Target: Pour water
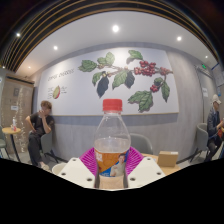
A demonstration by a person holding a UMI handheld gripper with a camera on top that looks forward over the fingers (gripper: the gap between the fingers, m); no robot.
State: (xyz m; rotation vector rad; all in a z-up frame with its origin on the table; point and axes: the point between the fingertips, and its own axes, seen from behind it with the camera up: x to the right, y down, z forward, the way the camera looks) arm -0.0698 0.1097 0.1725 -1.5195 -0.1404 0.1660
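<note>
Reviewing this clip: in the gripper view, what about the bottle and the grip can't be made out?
- bottle: its base, cut off below the gripper fingers.
- Water level: too small, label covers the middle.
- Pour target: none visible.
- Pad contact on both sides: hidden by the bottle.

Recessed ceiling lights (115,28) give even, fairly bright indoor light; shadows are soft. Strong fisheye bending curves the ceiling and the leaf mural (128,76); detail is slightly soft.
</note>
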